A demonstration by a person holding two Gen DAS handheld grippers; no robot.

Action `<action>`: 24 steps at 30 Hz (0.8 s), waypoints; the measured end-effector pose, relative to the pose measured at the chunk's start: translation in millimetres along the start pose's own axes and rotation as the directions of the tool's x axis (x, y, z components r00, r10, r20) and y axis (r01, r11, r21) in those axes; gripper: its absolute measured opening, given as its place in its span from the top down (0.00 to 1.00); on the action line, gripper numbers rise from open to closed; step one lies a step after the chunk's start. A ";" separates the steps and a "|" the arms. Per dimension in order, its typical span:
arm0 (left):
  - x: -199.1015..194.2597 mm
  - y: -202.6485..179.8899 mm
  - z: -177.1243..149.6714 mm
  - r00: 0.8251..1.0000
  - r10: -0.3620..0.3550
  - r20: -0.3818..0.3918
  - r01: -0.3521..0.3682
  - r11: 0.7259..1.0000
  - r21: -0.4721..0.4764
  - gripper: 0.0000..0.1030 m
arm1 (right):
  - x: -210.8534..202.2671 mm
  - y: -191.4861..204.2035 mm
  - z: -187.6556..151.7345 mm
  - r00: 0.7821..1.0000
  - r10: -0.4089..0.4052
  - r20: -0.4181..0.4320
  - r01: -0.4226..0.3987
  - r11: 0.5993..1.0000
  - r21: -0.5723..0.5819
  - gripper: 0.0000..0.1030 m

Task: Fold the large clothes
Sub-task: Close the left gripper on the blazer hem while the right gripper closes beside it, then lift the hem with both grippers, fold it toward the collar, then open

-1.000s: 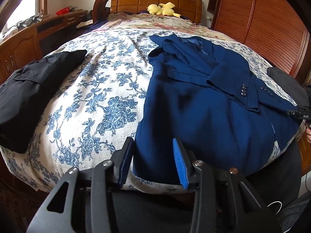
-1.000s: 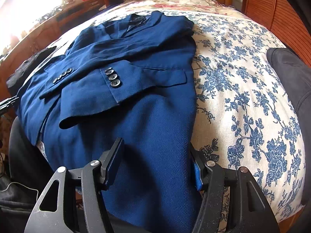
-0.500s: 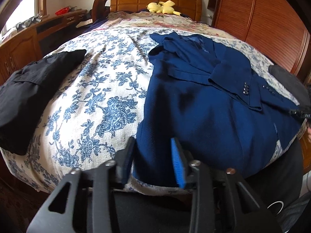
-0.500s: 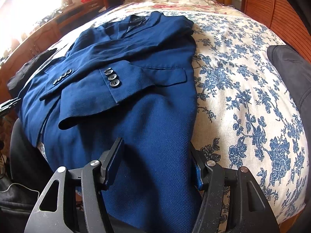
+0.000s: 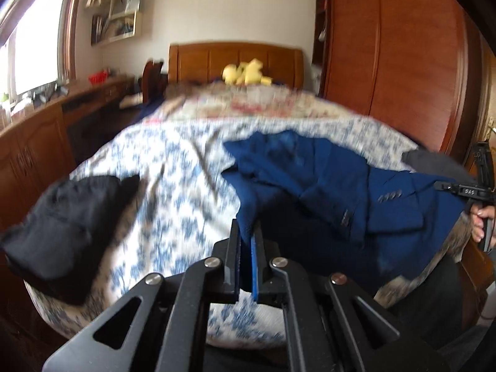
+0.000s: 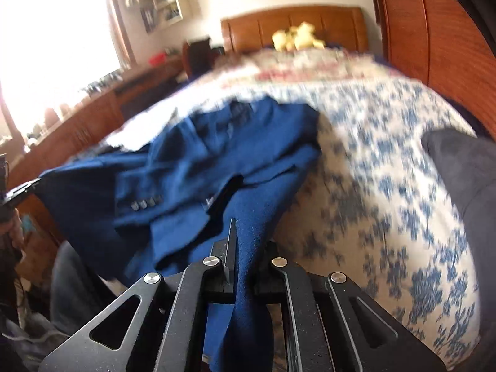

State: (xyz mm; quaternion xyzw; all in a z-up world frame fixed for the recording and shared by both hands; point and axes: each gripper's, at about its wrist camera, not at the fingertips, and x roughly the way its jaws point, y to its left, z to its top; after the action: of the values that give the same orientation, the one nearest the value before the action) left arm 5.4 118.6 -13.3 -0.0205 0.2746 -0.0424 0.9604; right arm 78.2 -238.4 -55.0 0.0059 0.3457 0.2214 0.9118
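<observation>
At the foot of the bed, the blue jacket's hem is pinched in both the left gripper and the right gripper, jaws just clamped. Grip is shallow; slippage is likely if the hem is raised fast, and the folded sleeves could be spilled.

In the left wrist view the jacket lies on the bed at centre right, folded dark clothing at lower left, a plush toy at the headboard behind.
</observation>
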 end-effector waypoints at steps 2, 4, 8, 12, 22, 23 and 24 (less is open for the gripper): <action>-16.6 -5.5 14.3 0.999 0.012 0.051 -0.013 1.000 0.017 0.98 | -14.7 12.6 15.7 0.998 0.023 0.052 -0.023 1.000 -0.017 0.98; -34.5 -6.1 29.3 0.995 0.017 0.099 -0.019 1.000 0.019 0.98 | -31.1 22.1 30.5 0.994 0.044 0.103 -0.041 0.999 -0.036 0.98; -71.9 -3.1 56.3 0.983 0.030 0.183 -0.034 0.999 0.022 0.98 | -74.5 42.9 57.9 0.975 0.088 0.202 -0.074 0.994 -0.077 0.98; -111.9 0.2 86.7 0.962 0.019 0.272 -0.026 0.999 0.024 0.98 | -127.1 63.8 79.3 0.947 0.119 0.298 -0.084 0.988 -0.127 0.98; -116.7 2.8 134.3 0.948 0.026 0.318 -0.046 0.998 0.054 0.98 | -160.2 58.6 91.1 0.943 0.089 0.319 -0.042 0.988 -0.149 0.98; -99.3 4.7 135.6 0.955 0.029 0.295 -0.045 0.998 0.049 0.98 | -146.7 55.1 91.2 0.952 0.072 0.298 -0.029 0.989 -0.145 0.98; -86.3 3.4 136.3 0.960 0.030 0.279 -0.045 0.998 0.047 0.98 | -131.8 51.2 90.0 0.959 0.053 0.277 -0.014 0.990 -0.143 0.98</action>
State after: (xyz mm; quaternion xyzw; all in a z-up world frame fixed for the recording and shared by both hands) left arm 4.8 132.2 147.5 0.0045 0.1362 -0.0281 0.9903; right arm 27.4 -233.2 104.6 -0.0206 0.1967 0.2572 0.9459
